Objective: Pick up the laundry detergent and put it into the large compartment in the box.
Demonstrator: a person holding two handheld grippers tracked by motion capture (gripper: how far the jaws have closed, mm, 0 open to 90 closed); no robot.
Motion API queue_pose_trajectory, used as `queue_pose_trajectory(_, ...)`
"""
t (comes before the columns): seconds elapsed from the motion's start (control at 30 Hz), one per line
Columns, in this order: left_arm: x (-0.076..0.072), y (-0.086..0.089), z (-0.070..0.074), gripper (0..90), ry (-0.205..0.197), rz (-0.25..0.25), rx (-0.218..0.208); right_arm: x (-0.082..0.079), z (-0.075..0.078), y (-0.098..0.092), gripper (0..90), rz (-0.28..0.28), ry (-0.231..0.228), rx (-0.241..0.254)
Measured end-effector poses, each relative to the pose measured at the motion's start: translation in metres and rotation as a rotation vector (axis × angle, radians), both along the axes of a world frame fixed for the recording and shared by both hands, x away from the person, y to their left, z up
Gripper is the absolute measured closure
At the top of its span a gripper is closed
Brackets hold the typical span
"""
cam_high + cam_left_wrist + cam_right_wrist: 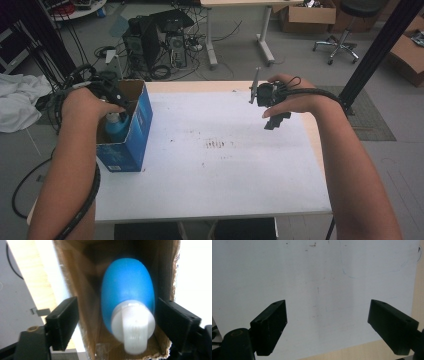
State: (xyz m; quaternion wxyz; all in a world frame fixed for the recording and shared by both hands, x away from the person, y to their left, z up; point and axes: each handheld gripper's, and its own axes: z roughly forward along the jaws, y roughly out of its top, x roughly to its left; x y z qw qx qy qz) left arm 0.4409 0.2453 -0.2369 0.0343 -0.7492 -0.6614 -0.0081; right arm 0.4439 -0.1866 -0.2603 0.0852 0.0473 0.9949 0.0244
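Observation:
A blue bottle (116,125) with a white cap stands inside an open blue cardboard box (135,131) at the table's left edge. In the left gripper view the bottle (127,293) rises between the box's brown inner walls (82,285), its cap (132,328) nearest the camera. My left gripper (116,325) hangs open over the box, one jaw outside the box wall and the other beside the bottle, touching neither. It sits under the hand as the left gripper (107,90) in the high view. My right gripper (276,121) is held open above the white sheet, and as the right gripper (327,326) it has nothing between its jaws.
A white sheet (220,150) with small brown marks covers the wooden table (200,86). Beyond the table lie computer towers (150,42), tangled cables, a desk leg, cardboard boxes and an office chair (342,30). A black pole (375,55) slants at the right.

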Motion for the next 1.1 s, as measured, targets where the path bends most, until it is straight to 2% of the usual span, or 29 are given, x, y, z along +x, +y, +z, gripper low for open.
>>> queue_pose_trajectory(0.2, -0.001, -0.003, 0.017, 17.4, -0.025, -0.024, -0.027, 0.0, 0.001, -0.001, 15.8, -0.006, -0.001, -0.001)
queue_pose_trajectory(0.5, -0.001, -0.013, 0.028, 13.8, -0.049, -0.066, -0.02, 0.001, 0.004, -0.002, 15.8, -0.007, -0.003, 0.004)
queue_pose_trajectory(0.73, -0.001, -0.032, 0.043, 8.6, -0.062, -0.14, 0.0, 0.001, 0.004, -0.002, 15.9, -0.005, -0.005, 0.002)
queue_pose_trajectory(0.8, -0.001, -0.035, 0.044, 7.7, -0.066, -0.148, -0.002, 0.0, 0.004, -0.003, 15.8, -0.011, -0.003, 0.001)
queue_pose_trajectory(0.9, -0.001, -0.045, 0.051, 5.5, -0.07, -0.191, 0.01, 0.001, 0.004, -0.003, 15.8, -0.009, -0.004, 0.004)
queue_pose_trajectory(1.03, -0.001, -0.055, 0.055, 2.1, -0.072, -0.24, 0.013, 0.001, 0.004, -0.002, 15.9, -0.009, -0.002, -0.003)
queue_pose_trajectory(1.1, -0.001, -0.059, 0.057, 0.2, -0.068, -0.271, -0.004, 0.001, 0.004, -0.002, 15.8, -0.009, -0.002, -0.003)
